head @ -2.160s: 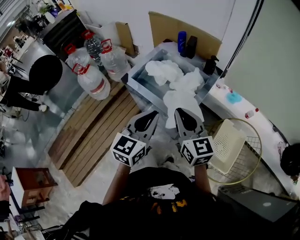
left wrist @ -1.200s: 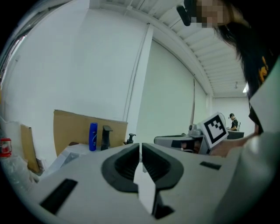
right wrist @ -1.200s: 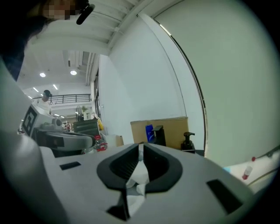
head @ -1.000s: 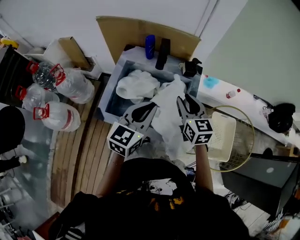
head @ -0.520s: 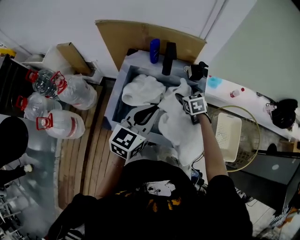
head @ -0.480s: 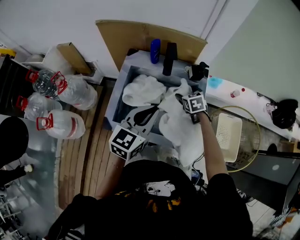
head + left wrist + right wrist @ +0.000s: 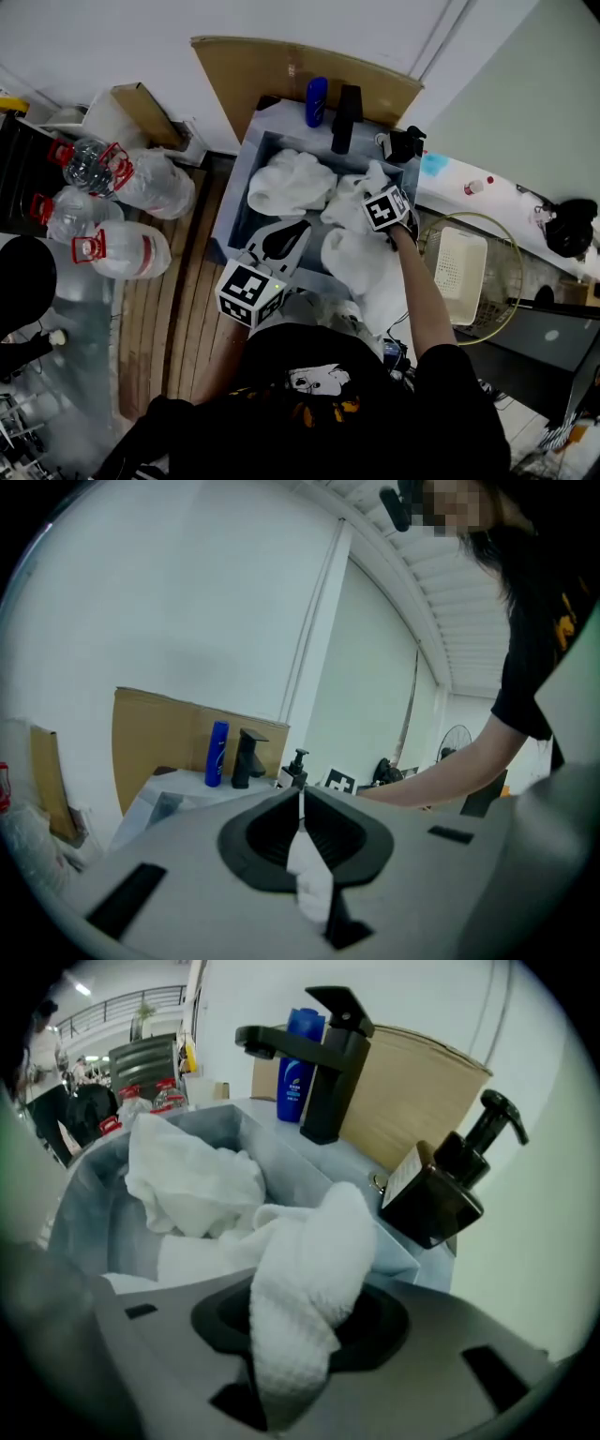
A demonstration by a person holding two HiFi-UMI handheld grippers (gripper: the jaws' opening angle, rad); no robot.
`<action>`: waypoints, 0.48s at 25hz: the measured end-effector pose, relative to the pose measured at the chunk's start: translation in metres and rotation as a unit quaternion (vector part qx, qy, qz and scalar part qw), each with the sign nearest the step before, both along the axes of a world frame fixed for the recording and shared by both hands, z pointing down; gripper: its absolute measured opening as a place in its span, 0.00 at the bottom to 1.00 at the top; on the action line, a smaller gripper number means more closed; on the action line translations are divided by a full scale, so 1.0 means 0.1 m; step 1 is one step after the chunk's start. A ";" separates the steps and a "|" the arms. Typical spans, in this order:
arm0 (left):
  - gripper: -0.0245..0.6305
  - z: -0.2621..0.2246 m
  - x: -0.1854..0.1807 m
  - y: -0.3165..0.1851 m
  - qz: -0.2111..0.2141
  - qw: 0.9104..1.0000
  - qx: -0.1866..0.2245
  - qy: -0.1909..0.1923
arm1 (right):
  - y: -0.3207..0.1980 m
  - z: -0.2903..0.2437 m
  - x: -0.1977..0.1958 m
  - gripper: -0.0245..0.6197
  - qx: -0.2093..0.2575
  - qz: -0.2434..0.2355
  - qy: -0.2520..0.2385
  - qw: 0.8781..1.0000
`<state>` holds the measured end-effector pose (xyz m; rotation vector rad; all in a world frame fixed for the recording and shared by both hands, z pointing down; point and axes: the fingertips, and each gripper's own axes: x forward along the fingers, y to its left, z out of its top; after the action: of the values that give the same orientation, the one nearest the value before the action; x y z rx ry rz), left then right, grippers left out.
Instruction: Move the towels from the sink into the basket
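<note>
Right gripper (image 7: pixel 373 195) dropped into the sink (image 7: pixel 234 202) since earlier, head view, towel (image 7: pixel 345 202) bunched there, basket (image 7: pixel 457 272) well right; left gripper view, left gripper (image 7: pixel 300 794) jaws pressed on a thin white strip (image 7: pixel 309 878); right gripper view, jaws just closing, pinching a towel fold.

A white wall (image 7: pixel 141 37) backs a cardboard sheet (image 7: pixel 281 75); wooden planks (image 7: pixel 178 291) cross the grey floor (image 7: pixel 94 375) beside large water jugs (image 7: pixel 117 253)

A thick fold of the towel (image 7: pixel 309 1260) fills the right gripper (image 7: pixel 305 1321), whose jaws have just been closing around it, and covers their inner faces. In the head view its marker cube (image 7: pixel 386 208) hides them; towels (image 7: pixel 291 183) cover the sink (image 7: pixel 236 187) floor
</note>
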<state>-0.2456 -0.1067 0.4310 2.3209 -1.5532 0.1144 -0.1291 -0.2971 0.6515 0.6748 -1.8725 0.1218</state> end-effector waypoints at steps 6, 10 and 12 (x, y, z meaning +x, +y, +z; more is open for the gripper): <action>0.06 -0.03 -0.01 -0.10 0.004 1.000 0.008 0.003 | 0.15 -0.67 -0.11 0.26 0.050 -0.009 -0.121 0.991; 0.06 -0.08 0.07 -0.16 0.018 1.000 0.016 0.003 | 0.25 -1.28 -0.14 0.25 0.101 -0.013 -0.182 0.978; 0.06 -0.11 0.12 -0.20 0.027 0.999 0.020 0.002 | 0.28 -1.58 -0.14 0.25 0.126 -0.012 -0.209 0.970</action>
<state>-0.2341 -0.1265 0.4198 2.3928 -1.5041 0.0925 -0.1436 -0.2691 0.4935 0.8478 -2.3264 0.0091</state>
